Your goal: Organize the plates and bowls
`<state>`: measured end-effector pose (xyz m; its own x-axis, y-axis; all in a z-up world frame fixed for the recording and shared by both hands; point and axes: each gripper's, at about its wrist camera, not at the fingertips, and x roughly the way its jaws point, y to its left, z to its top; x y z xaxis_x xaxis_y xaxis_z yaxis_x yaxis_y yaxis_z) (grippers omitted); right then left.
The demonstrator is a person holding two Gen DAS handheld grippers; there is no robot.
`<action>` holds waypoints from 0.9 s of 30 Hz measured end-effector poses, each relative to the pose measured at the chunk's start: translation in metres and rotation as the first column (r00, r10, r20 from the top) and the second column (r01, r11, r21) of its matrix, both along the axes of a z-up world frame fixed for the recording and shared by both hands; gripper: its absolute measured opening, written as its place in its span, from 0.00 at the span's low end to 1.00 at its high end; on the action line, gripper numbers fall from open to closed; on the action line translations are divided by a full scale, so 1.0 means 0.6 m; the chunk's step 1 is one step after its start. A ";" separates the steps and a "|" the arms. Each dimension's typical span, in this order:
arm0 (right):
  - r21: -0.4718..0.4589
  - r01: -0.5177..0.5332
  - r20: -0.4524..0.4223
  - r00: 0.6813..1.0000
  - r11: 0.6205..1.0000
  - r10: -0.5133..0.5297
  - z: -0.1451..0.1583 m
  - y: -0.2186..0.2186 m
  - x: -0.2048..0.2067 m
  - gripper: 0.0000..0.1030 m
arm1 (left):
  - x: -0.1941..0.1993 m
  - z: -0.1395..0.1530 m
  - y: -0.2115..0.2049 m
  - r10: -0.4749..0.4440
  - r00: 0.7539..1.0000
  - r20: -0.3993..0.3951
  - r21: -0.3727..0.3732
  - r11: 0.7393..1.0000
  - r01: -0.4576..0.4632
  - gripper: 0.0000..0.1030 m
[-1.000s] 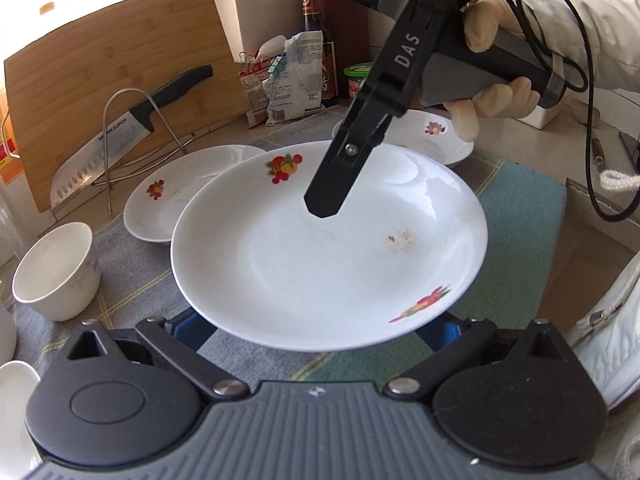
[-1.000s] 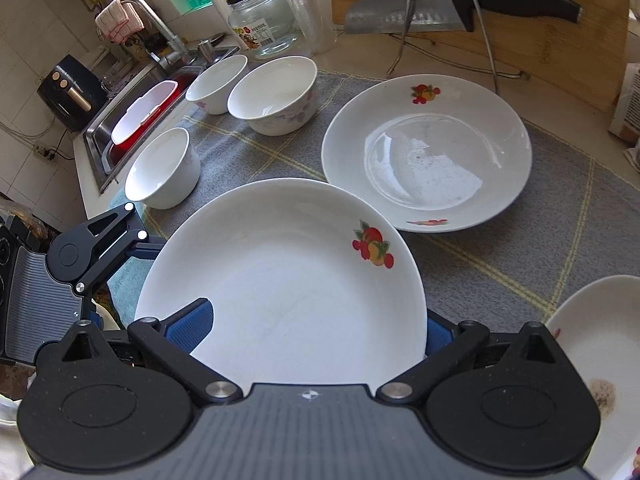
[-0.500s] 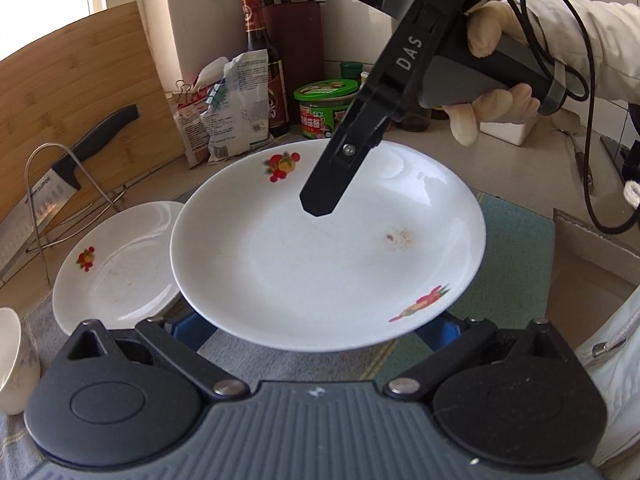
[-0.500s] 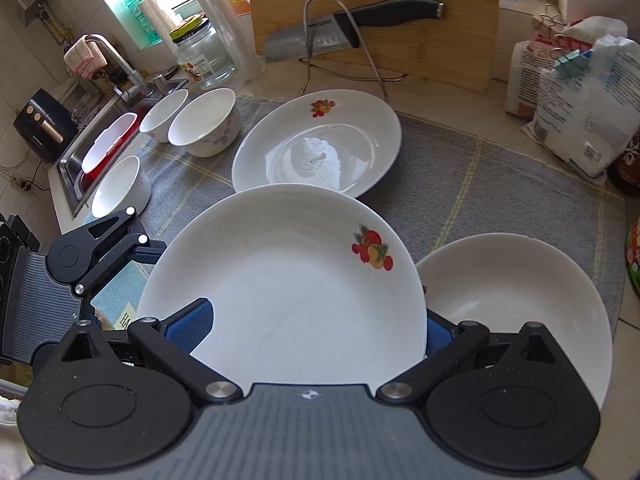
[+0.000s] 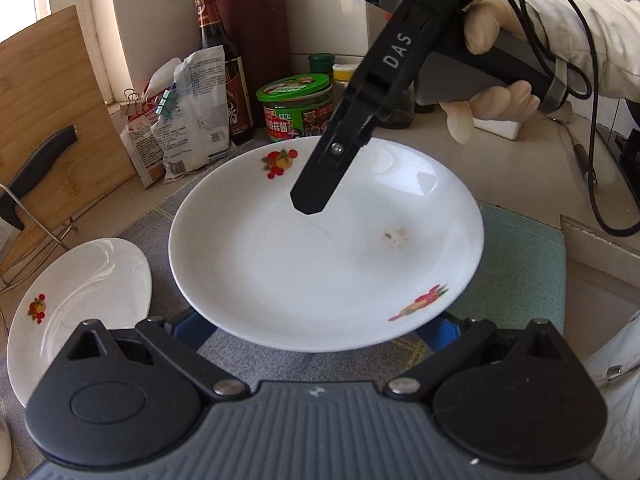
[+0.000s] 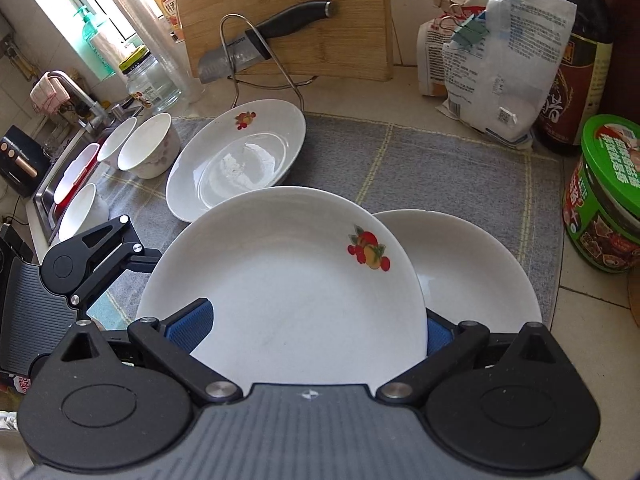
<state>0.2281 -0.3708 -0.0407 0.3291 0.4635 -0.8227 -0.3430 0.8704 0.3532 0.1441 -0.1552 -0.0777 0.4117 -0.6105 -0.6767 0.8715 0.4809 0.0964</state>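
- Kitchen bench (image 6: 592, 320) with a grey mat (image 6: 440, 152) over it; cutting board (image 6: 320, 20), knife (image 6: 260, 40) on a wire rack, clipped bags (image 6: 500, 72), dark bottle (image 6: 576, 80) and green-lidded tub (image 6: 604, 200) along the back and right.
- We see the left hand-held gripper (image 5: 314, 328) holding the held plate (image 5: 320, 264): its blue pads sit either side of the near rim, and the plate is up off the mat.
- Right hand-held gripper (image 6: 312, 326) grips what we take to be the same plate from another side, with the rim between its blue pads. In the left wrist view one of its fingers (image 5: 320, 184) lies over the plate's face, and a gloved hand (image 5: 492, 80) is on the handle.
- Held plate is white, with a fruit print near one edge, a chili print near another and a small brown smear inside.
- Second plate (image 6: 480, 264) lies on the mat, partly under the held plate's right side in the right wrist view.
- Third plate (image 6: 236, 160) lies further back left on the mat, apart from both.
- Three bowls (image 6: 148, 152) are at the mat's left end, beside the sink (image 6: 44, 188).
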 end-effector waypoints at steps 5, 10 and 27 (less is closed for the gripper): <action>0.005 0.011 -0.009 1.000 1.000 -0.011 -0.013 -0.015 0.006 1.00 | 0.010 -0.006 -0.015 -0.006 1.000 -0.011 0.011 1.000 0.006 0.99; 0.016 0.023 -0.015 1.000 1.000 -0.022 -0.024 -0.030 0.013 1.00 | 0.019 -0.010 -0.026 -0.006 1.000 -0.025 0.017 1.000 0.006 0.99; 0.020 0.062 -0.028 0.998 0.998 -0.062 -0.045 -0.062 0.025 1.00 | 0.044 -0.015 -0.050 -0.026 0.999 -0.027 0.031 0.999 0.027 0.99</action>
<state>0.2429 -0.4079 -0.0678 0.3356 0.4602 -0.8219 -0.2786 0.8820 0.3801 0.1703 -0.1853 -0.0869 0.3772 -0.5990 -0.7063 0.8864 0.4544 0.0880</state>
